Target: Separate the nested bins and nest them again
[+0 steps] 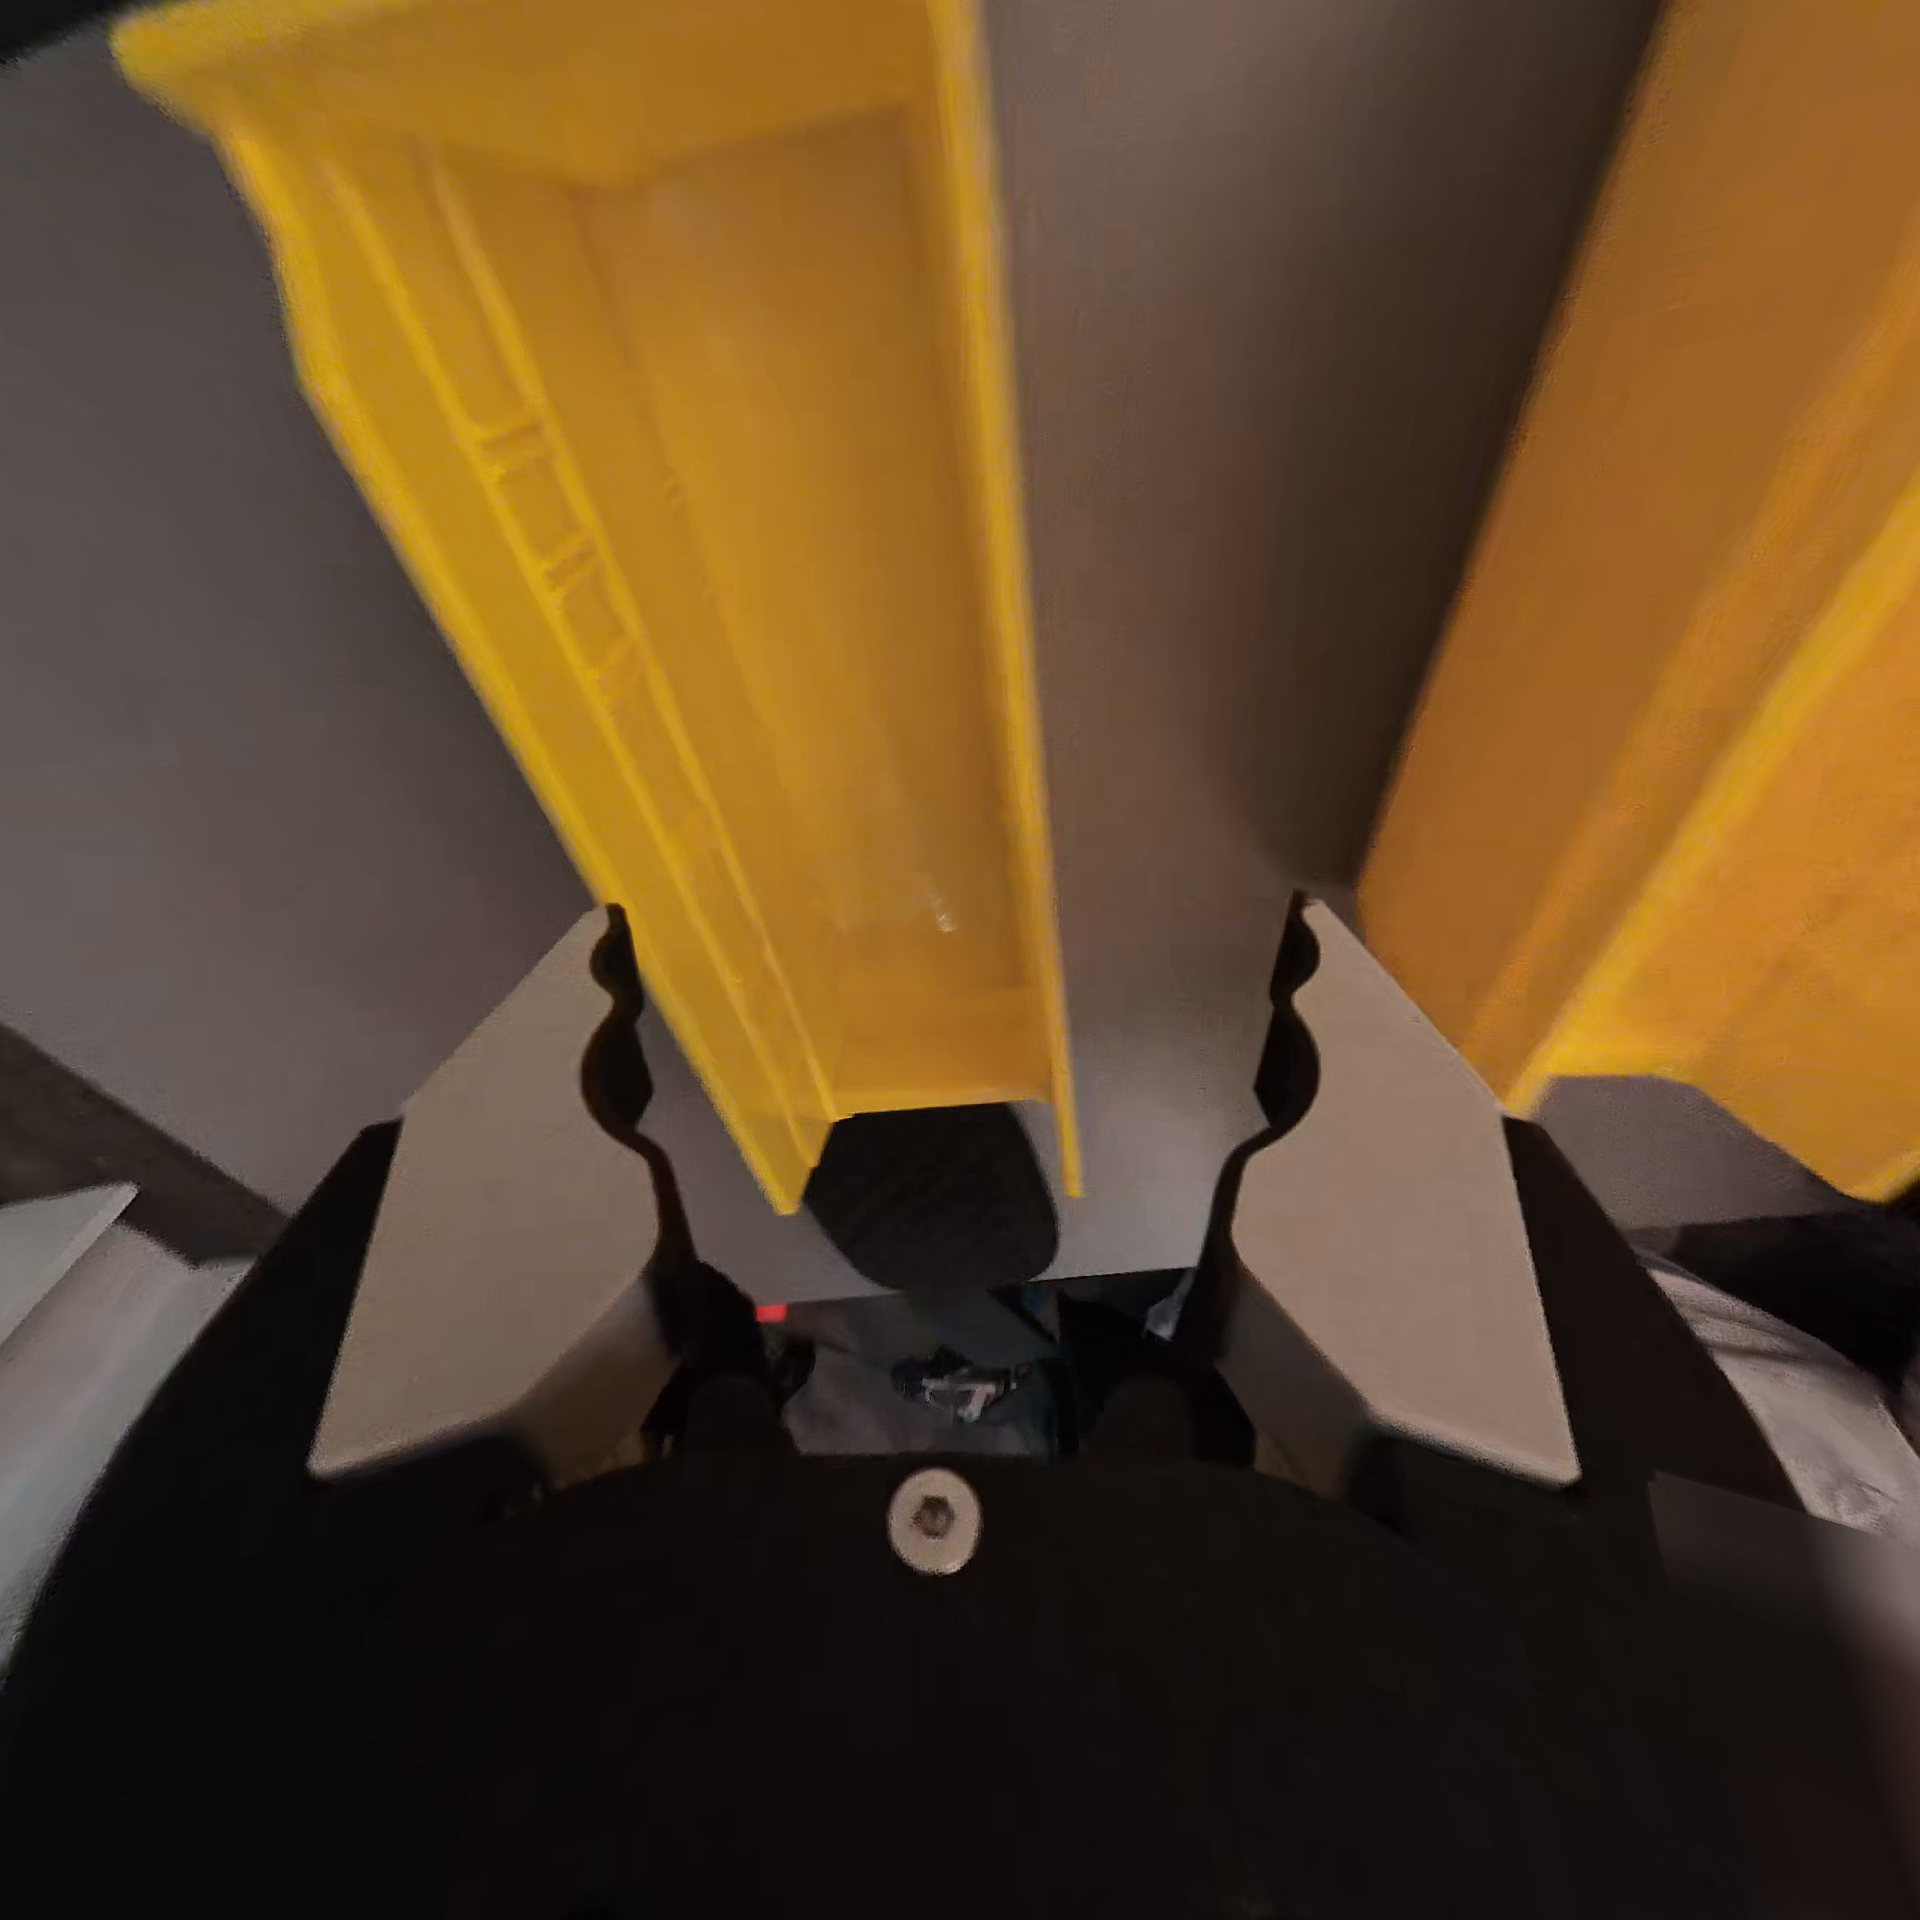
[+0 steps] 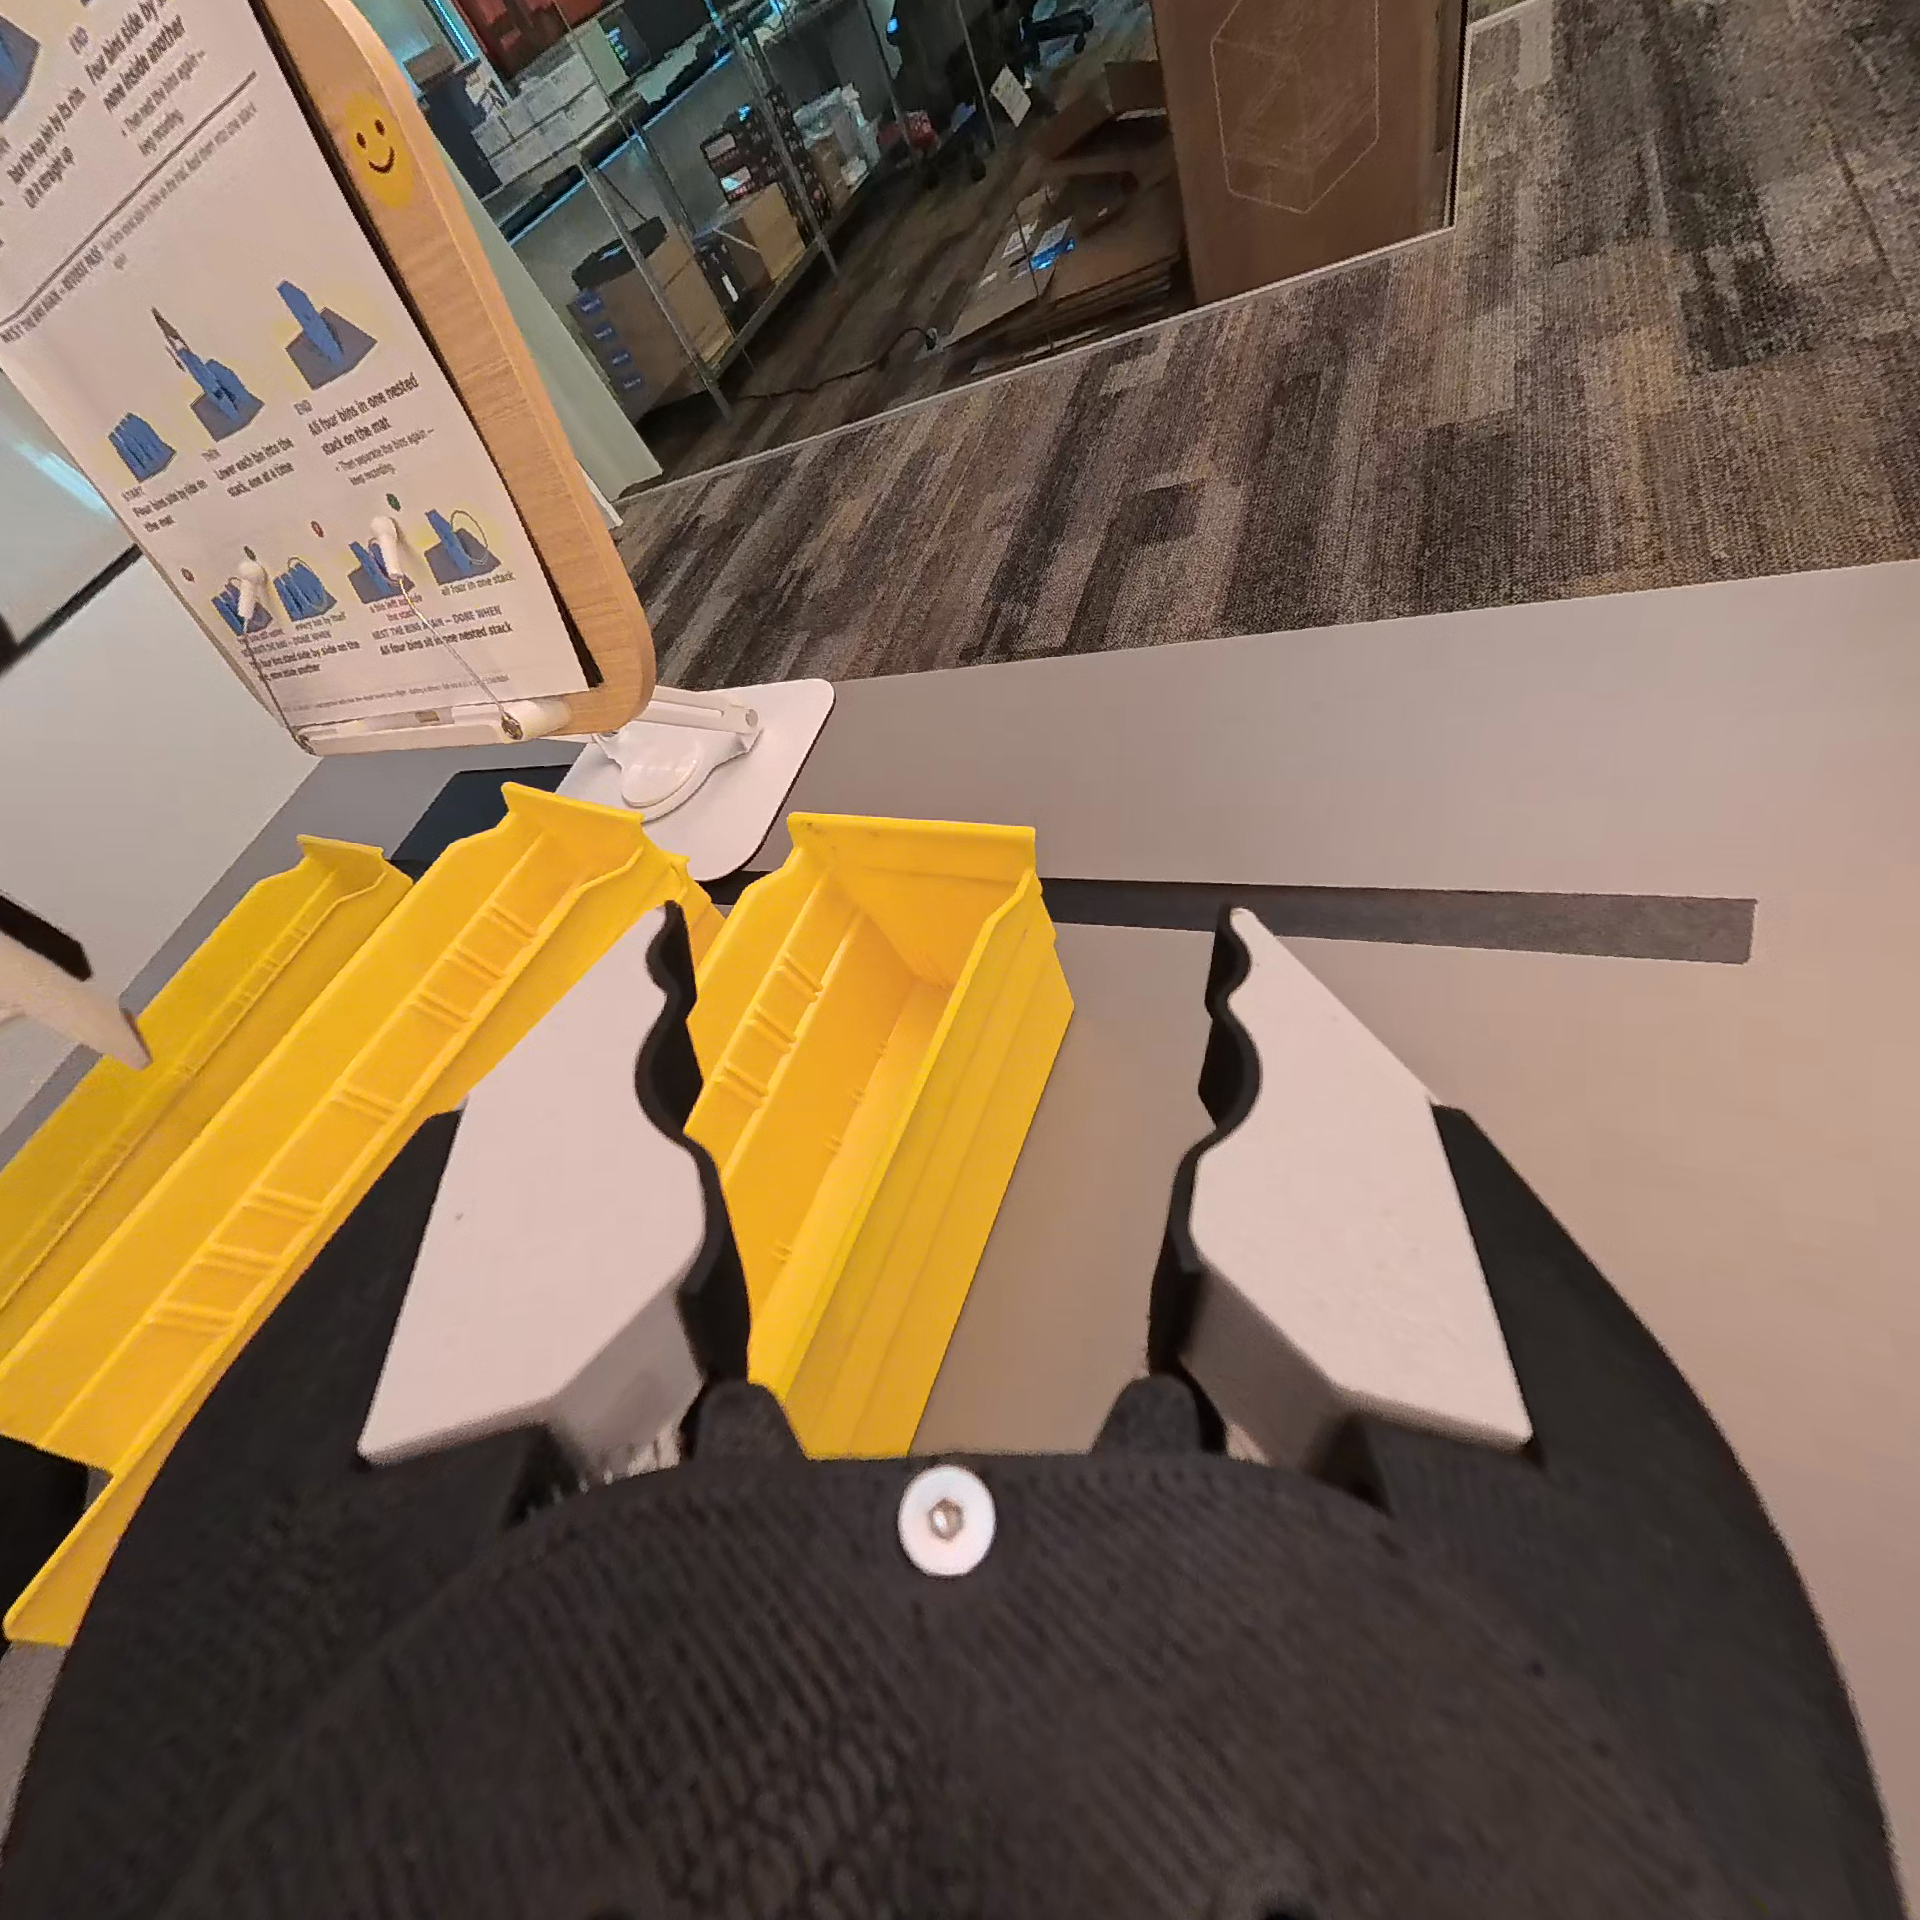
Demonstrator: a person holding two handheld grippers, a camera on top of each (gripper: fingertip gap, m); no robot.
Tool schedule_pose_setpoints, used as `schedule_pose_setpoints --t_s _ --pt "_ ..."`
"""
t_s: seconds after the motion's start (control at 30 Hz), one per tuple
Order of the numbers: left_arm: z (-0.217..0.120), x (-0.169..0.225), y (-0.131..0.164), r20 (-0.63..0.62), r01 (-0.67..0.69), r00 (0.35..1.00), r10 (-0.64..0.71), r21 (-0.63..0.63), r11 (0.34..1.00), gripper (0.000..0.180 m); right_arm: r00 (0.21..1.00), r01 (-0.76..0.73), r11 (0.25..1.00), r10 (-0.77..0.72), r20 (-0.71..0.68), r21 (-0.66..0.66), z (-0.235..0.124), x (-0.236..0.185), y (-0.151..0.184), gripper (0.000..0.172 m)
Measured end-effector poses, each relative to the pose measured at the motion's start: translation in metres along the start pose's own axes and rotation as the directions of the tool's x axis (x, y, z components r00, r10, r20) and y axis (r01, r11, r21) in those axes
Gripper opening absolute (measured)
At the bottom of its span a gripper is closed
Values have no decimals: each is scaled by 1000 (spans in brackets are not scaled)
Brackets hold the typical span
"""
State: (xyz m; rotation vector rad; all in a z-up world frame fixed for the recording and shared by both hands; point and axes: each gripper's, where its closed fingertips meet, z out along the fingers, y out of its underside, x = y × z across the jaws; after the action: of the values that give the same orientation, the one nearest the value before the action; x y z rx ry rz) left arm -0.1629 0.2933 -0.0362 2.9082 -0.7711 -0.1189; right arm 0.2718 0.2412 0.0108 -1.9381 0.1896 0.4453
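Three long yellow ribbed plastic bins, separated, side by side on a grey mat over a grey table [image 2: 1351,748]. Nearest bin [image 2: 883,1122] at 12 o'clock of the right gripper [image 2: 951,935], open top up, lying between spread jaws; left pad close against its ribbed wall, contact hard to judge; right pad well clear, grey mat showing between. Near end cut off behind black gripper body. Middle bin [image 2: 343,1122] at 10 o'clock, lower end cropped by frame edge and gripper. Far bin [image 2: 208,987] at 9 o'clock, largely hidden; white fingertip of the other tool [image 2: 83,1018] touching or just above its rim, cannot tell which. Left wrist view blurred: left gripper [image 1: 956,914] spread wide, one yellow bin [image 1: 727,520] running up from between the jaws toward 11 o'clock, no pad pressing on it; second yellow bin [image 1: 1662,623] at 2 o'clock, cropped. Wooden-framed instruction board on white stand [image 2: 717,769] at 11 o'clock, top cut off. Patterned carpet [image 2: 1351,364] beyond.
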Motion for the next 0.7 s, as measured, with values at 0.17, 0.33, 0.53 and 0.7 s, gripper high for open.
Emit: schedule_pose_setpoints --t_s 0.17,0.33,0.53,0.7 --pt "-24 98 -14 -87 -188 977 196 95 978 133 1000 -16 1000 16 4 -5 0 2 2 99" --pt "-19 157 -21 -50 -277 958 281 73 958 130 1000 -16 1000 16 16 4 -2 -2 0 99" --pt "5 180 -22 20 -244 969 245 -41 969 135 999 -22 1000 22 44 -2 -1 -7 1 99" --pt "12 181 -23 101 -221 968 231 -106 970 134 997 -45 999 45 65 6 -3 -5 -1 99"
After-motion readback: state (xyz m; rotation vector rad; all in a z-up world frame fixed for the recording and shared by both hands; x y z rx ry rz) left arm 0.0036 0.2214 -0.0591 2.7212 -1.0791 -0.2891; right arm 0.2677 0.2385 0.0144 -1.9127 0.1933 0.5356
